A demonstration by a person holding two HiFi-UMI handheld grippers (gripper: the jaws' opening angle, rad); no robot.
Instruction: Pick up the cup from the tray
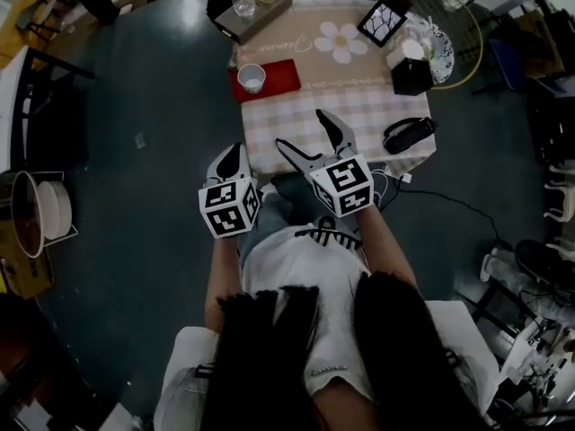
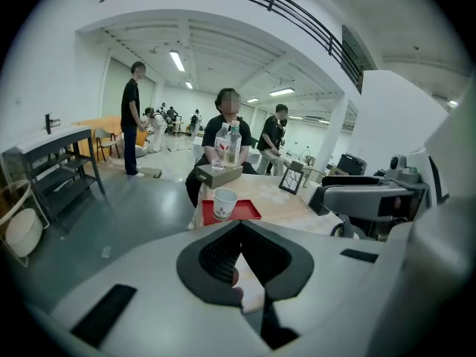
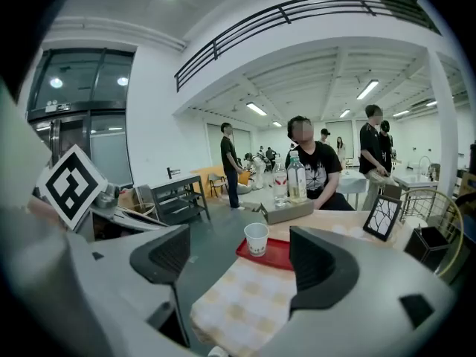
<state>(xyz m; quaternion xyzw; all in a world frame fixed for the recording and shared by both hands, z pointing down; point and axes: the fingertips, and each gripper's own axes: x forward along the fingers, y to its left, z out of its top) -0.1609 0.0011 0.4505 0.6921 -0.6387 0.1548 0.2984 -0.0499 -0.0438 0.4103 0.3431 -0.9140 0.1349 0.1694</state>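
Observation:
A white paper cup [image 1: 252, 77] stands upright on a red tray [image 1: 278, 75] at the left edge of the checked table [image 1: 359, 115]. My right gripper [image 1: 301, 130] hovers over the table's near edge, open, with nothing between its jaws. It points at the cup [image 3: 256, 239] and tray [image 3: 274, 253], both well ahead of my right gripper [image 3: 245, 262]. My left gripper [image 1: 234, 155] is held off the table's near left corner, shut and empty. From my left gripper [image 2: 239, 233], the cup [image 2: 224, 203] stands on the tray [image 2: 244, 211] farther ahead.
A grey box [image 1: 254, 14] with a glass and a bottle sits behind the tray. A black picture frame [image 1: 384, 21], a black box [image 1: 411, 74], a wire basket [image 1: 442, 27] and a black pouch [image 1: 409, 135] fill the table's right side. A person [image 3: 318, 171] sits opposite.

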